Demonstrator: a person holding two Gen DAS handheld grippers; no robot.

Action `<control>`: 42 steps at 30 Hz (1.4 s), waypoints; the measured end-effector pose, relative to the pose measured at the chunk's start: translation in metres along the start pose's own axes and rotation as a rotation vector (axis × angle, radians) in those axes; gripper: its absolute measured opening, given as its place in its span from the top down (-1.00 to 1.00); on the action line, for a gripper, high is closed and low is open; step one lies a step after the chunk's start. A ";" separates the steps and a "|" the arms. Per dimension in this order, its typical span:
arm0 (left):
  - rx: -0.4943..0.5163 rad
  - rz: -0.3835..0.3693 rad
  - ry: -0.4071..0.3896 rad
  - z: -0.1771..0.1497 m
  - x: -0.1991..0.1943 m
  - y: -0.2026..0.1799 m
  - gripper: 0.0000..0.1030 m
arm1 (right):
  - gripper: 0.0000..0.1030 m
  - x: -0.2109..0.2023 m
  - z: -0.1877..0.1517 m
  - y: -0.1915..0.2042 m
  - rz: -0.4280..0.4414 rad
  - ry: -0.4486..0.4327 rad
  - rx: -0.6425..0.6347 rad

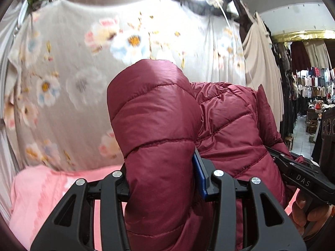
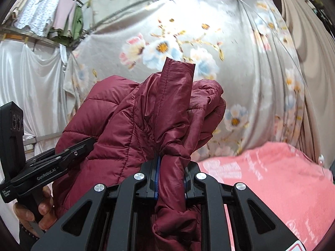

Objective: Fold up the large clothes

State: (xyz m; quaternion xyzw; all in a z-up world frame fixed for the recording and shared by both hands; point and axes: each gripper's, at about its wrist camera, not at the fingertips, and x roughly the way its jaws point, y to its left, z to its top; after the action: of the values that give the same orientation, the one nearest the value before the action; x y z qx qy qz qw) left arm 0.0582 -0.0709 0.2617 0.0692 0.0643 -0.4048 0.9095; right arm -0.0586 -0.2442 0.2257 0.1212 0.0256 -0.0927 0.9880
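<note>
Left wrist view: left gripper (image 1: 163,184) fingers clamp a thick fold of the maroon puffer jacket (image 1: 155,113).
Right wrist view: right gripper (image 2: 170,179) fingers pinch a thin jacket edge.
Jacket position: held above the pink blanket (image 2: 272,179).

The maroon puffer jacket (image 1: 159,129) bulges up between the 2 grippers and fills the middle, so nothing passes straight ahead there. Behind it the floral curtain (image 1: 69,67) hangs close, a soft wall across the whole back. Below lies the pink blanket (image 2: 272,177), bare on its right side, with room to come down. The right gripper (image 1: 278,156) sits just beside the jacket's far edge. An aisle (image 1: 299,129) opens further right, lined with hanging clothes (image 1: 261,62).
</note>
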 end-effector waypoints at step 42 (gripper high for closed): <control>-0.195 0.098 0.473 -0.254 0.213 0.200 0.17 | 0.68 0.310 -0.257 0.014 -0.052 0.563 0.099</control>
State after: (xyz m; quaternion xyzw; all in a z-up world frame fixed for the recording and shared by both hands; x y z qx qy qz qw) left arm 0.3333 -0.0476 -0.0097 0.0771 0.3104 -0.3248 0.8901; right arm 0.2407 -0.2228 -0.0423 0.1897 0.2972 -0.0820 0.9322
